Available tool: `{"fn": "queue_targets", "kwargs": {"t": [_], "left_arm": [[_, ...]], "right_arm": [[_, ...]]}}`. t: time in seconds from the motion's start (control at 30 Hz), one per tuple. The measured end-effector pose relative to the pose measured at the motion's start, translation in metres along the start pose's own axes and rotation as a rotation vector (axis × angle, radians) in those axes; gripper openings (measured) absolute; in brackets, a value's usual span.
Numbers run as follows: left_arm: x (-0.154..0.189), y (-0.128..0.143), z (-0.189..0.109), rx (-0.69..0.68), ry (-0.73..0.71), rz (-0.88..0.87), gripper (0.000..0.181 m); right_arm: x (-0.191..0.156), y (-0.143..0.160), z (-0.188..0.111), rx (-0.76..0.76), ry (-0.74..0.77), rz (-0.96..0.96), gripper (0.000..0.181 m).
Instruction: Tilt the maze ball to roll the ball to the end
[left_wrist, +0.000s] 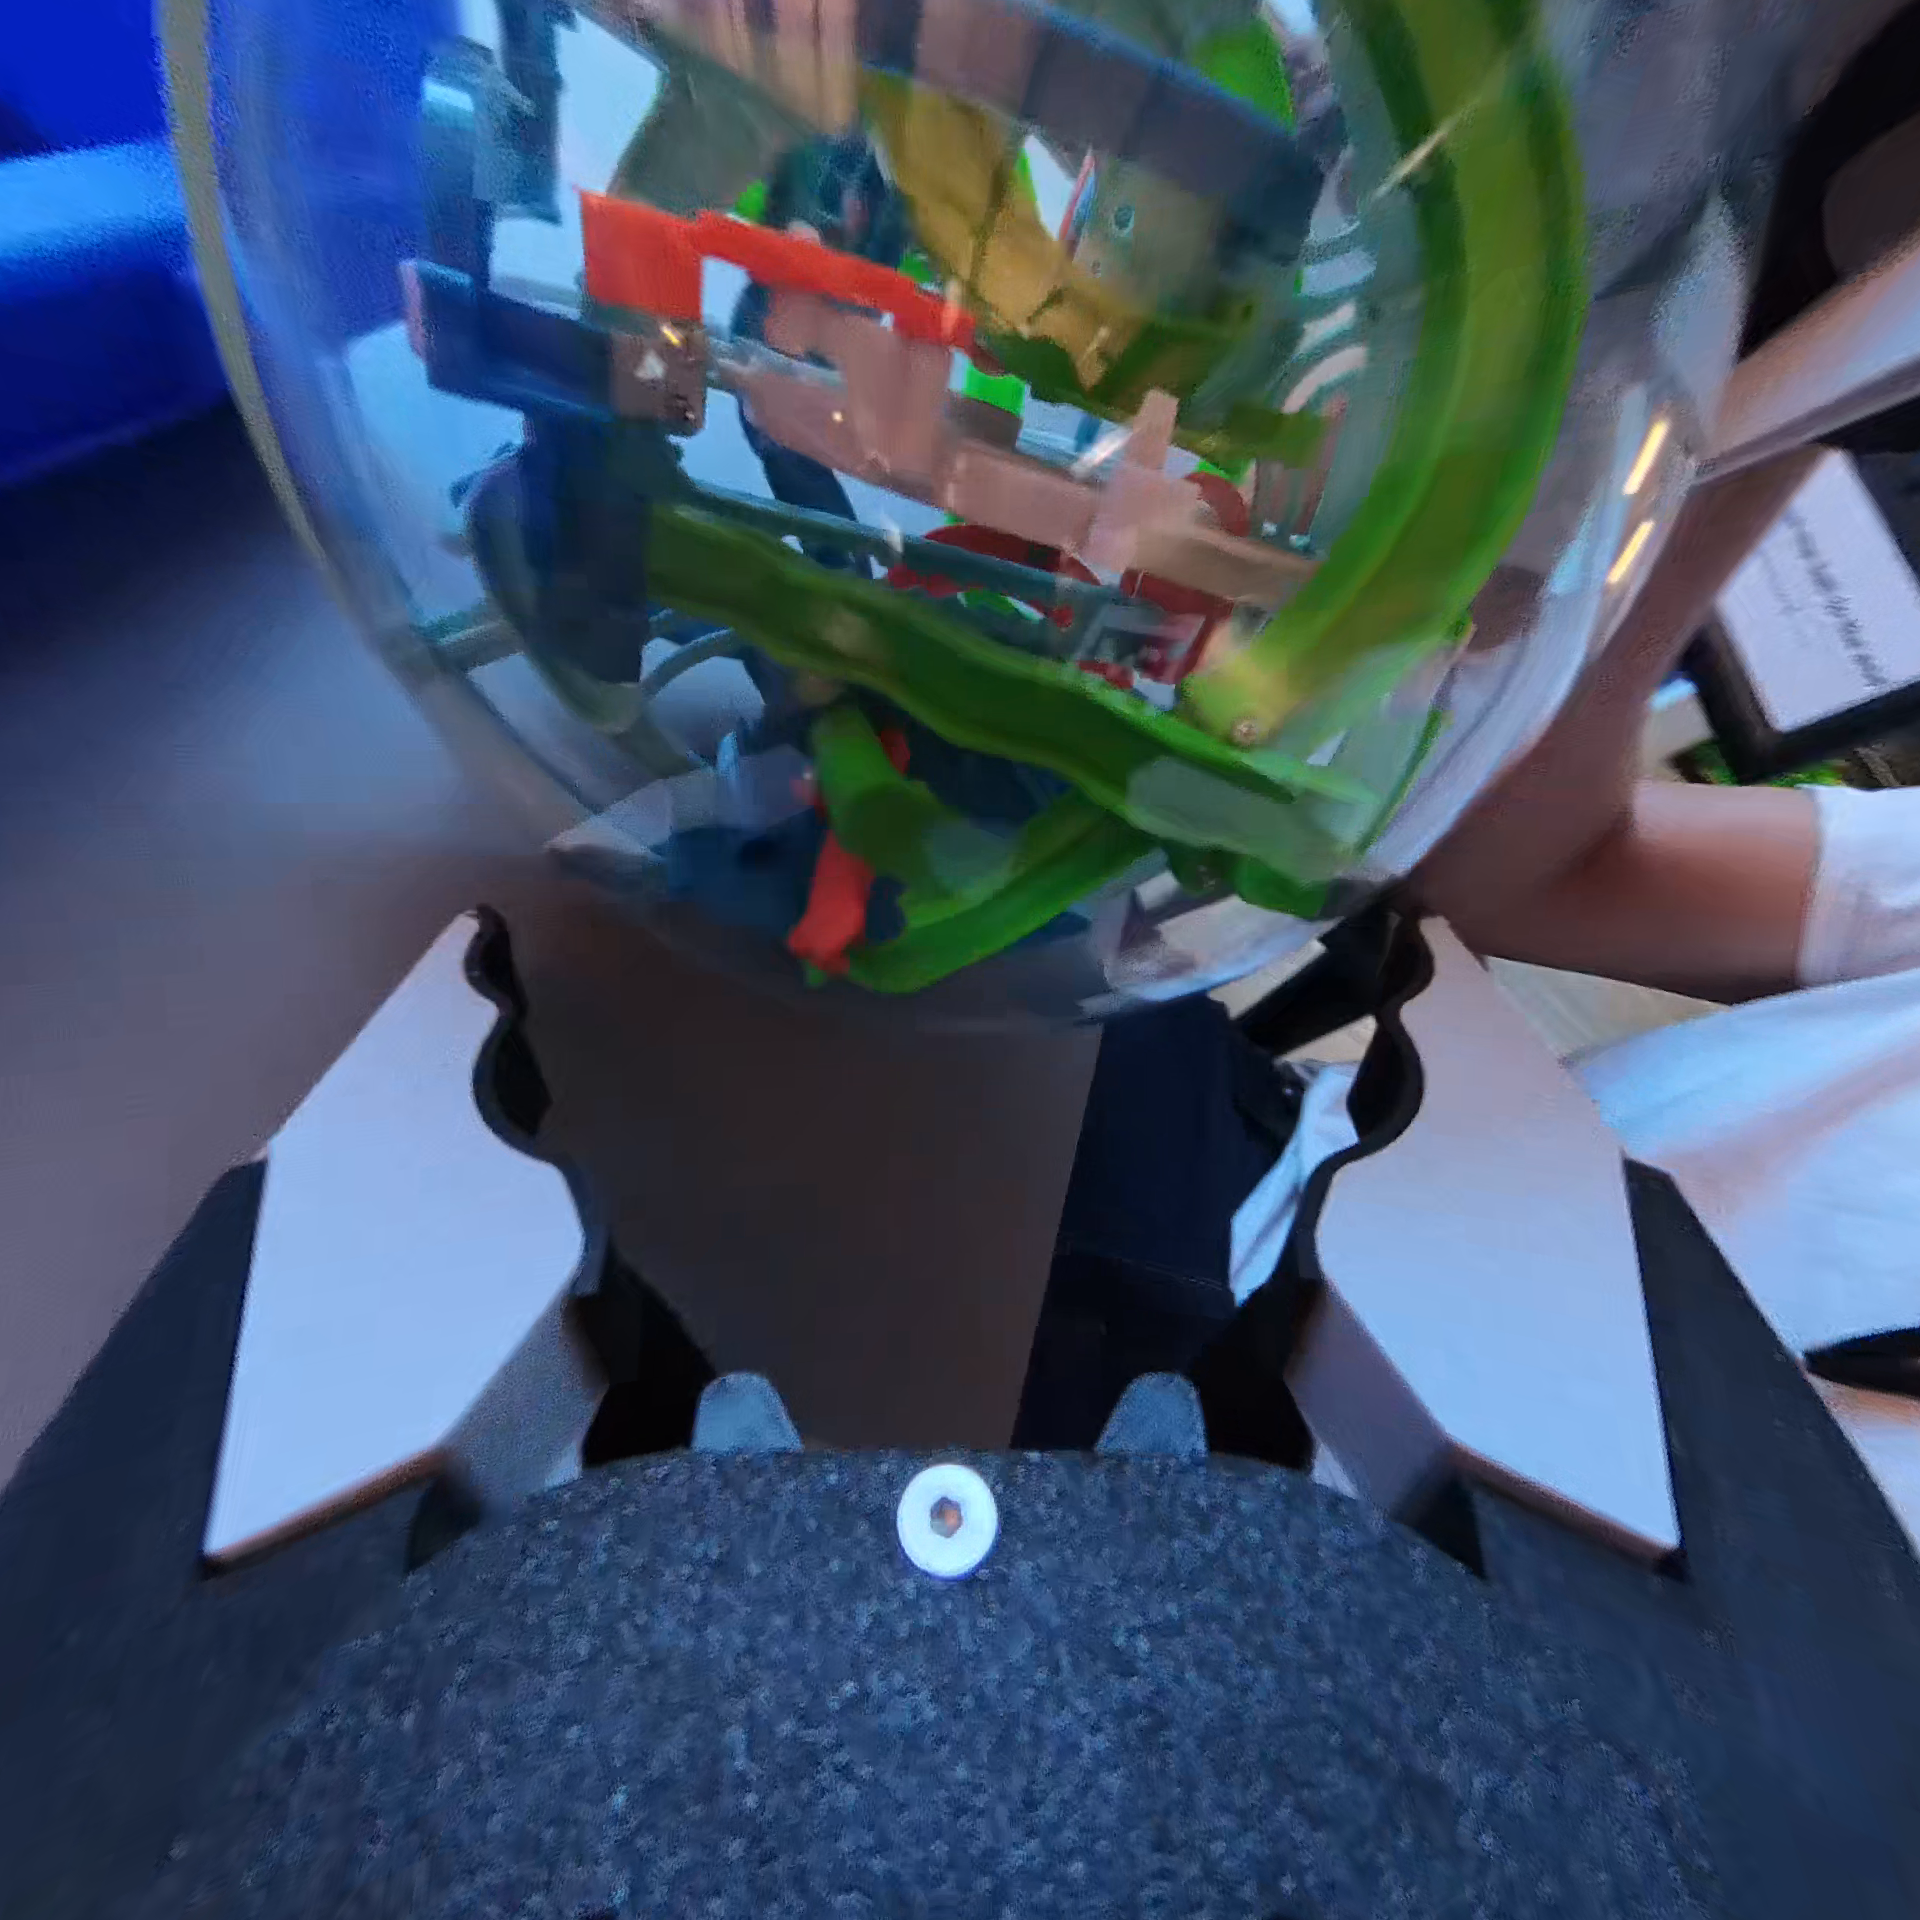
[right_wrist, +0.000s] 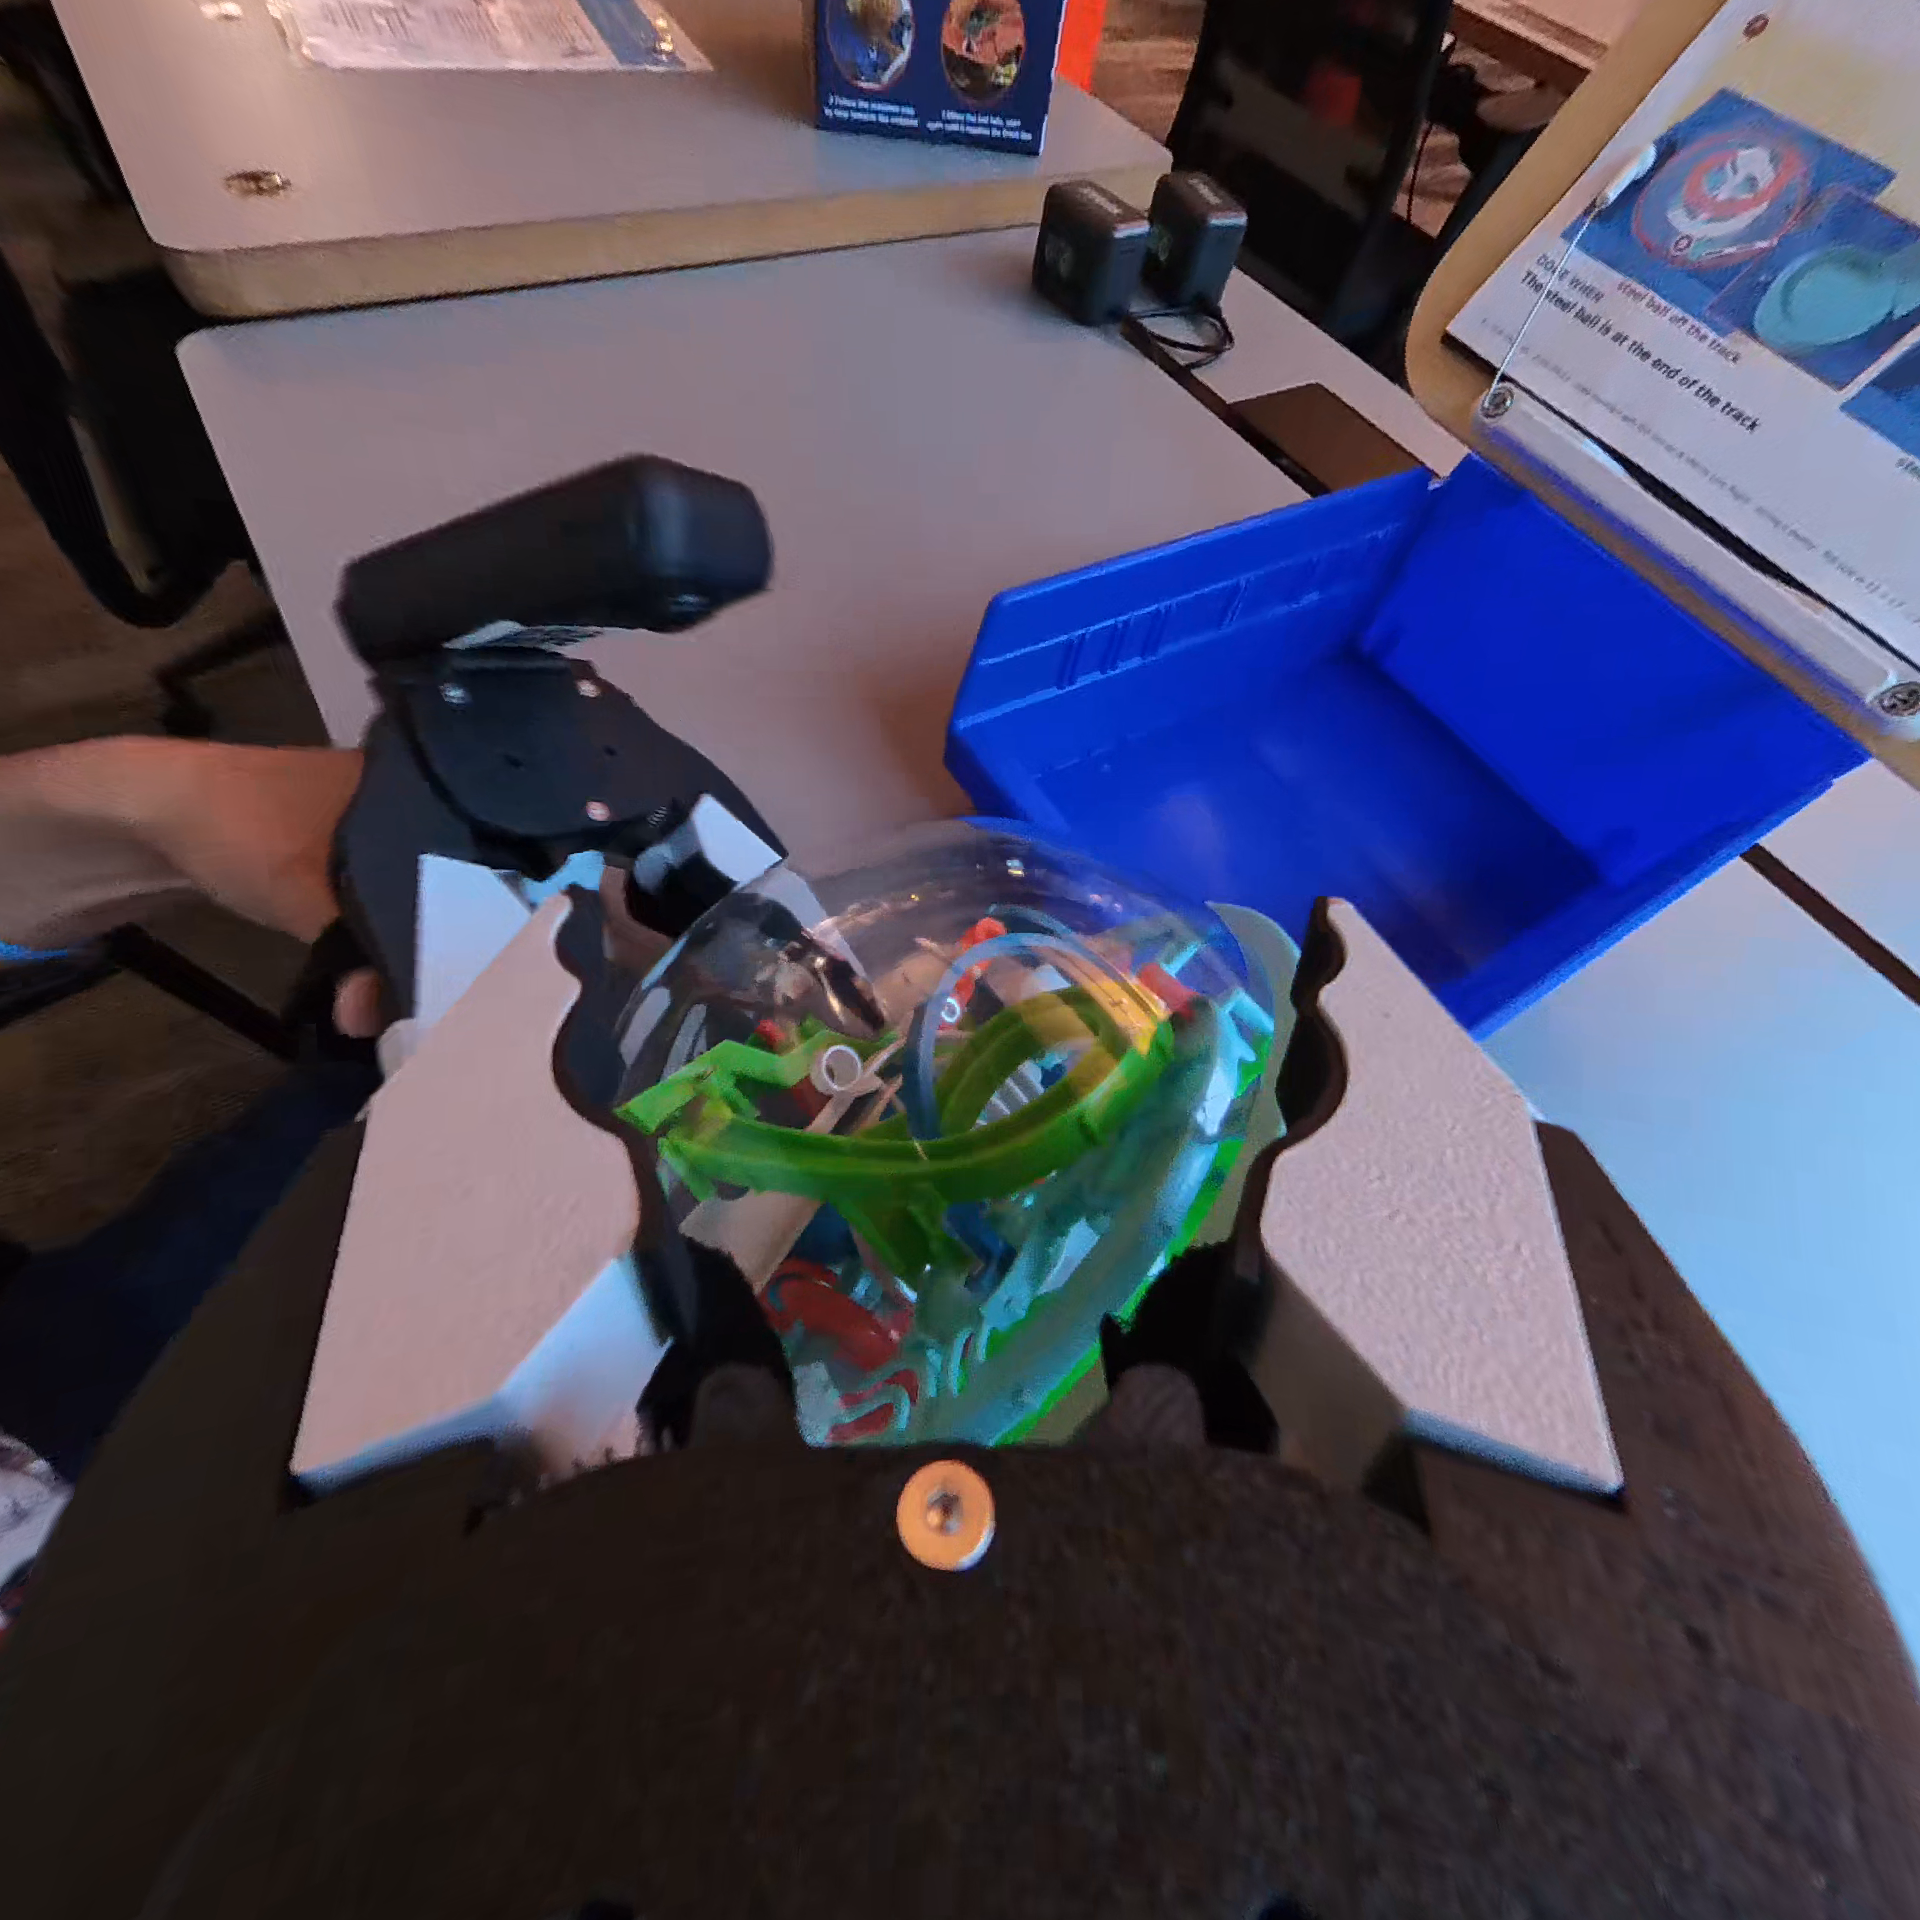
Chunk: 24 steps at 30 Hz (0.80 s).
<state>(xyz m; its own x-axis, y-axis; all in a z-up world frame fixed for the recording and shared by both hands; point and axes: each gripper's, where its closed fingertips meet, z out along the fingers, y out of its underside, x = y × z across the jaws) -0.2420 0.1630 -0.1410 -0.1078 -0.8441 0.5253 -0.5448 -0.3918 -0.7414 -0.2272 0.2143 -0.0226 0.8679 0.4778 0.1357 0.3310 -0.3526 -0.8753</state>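
The maze ball (right_wrist: 935, 1122) sits clamped between the right gripper (right_wrist: 940, 1039) fingers, while the left gripper (left_wrist: 940, 997) fingers are spread, the sphere just beyond their tips, contact unclear. I cannot find the small ball inside. Beyond the right fingers, the blue bin (right_wrist: 1174, 634) on the surface (right_wrist: 727, 416) holds nothing.

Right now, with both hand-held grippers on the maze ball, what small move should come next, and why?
Probably pause and steady the maze ball. The left view is blurred, and I cannot find the small ball on the green track, so any tilt direction from the right hand-held gripper would be a guess.
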Motion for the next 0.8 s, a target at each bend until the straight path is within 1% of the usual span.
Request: {"fn": "queue_targets", "kwargs": {"t": [0.07, 0.13, 0.2, 0.27, 0.33, 0.37, 0.47, 0.53, 0.6, 0.67, 0.7, 0.73, 0.8], "left_arm": [[-0.003, -0.007, -0.018, 0.054, -0.148, 0.035, 0.158], [-0.002, -0.02, -0.036, 0.122, -0.3, 0.091, 0.159], [0.005, -0.034, -0.051, 0.177, -0.396, 0.124, 0.159], [0.012, -0.046, -0.061, 0.204, -0.46, 0.166, 0.159], [0.027, -0.051, -0.061, 0.189, -0.482, 0.22, 0.159], [0.032, -0.051, -0.061, 0.174, -0.521, 0.258, 0.159], [0.03, -0.044, -0.062, 0.102, -0.703, 0.358, 0.158], [0.029, -0.042, -0.069, 0.123, -0.823, 0.394, 0.138], [0.038, -0.038, -0.074, 0.171, -0.907, 0.442, 0.118], [0.049, -0.031, -0.076, 0.216, -0.985, 0.469, 0.112], [0.056, -0.026, -0.074, 0.23, -0.998, 0.493, 0.103], [0.064, -0.024, -0.073, 0.261, -1.018, 0.518, 0.09], [0.081, -0.023, -0.075, 0.327, -1.062, 0.558, 0.086]], "right_arm": [[-0.003, -0.002, 0.005, -0.001, 0.008, 0.013, 0.125], [-0.006, -0.002, 0.011, -0.012, 0.021, 0.013, 0.125], [-0.01, -0.003, 0.017, -0.011, 0.041, 0.003, 0.127], [-0.015, -0.002, 0.022, -0.029, 0.05, -0.006, 0.126], [-0.021, -0.005, 0.024, -0.028, 0.045, 0.027, 0.125], [-0.022, -0.007, 0.025, -0.025, 0.049, 0.047, 0.125], [-0.03, -0.013, 0.03, -0.025, 0.037, 0.056, 0.124], [-0.031, -0.015, 0.033, -0.045, 0.052, 0.065, 0.124], [-0.03, -0.015, 0.036, -0.058, 0.066, 0.07, 0.123], [-0.034, -0.013, 0.037, -0.091, 0.049, 0.073, 0.129], [-0.033, -0.013, 0.037, -0.097, 0.066, 0.079, 0.125], [-0.034, -0.014, 0.037, -0.087, 0.071, 0.086, 0.125], [-0.035, -0.016, 0.038, -0.083, 0.077, 0.086, 0.125]]}}
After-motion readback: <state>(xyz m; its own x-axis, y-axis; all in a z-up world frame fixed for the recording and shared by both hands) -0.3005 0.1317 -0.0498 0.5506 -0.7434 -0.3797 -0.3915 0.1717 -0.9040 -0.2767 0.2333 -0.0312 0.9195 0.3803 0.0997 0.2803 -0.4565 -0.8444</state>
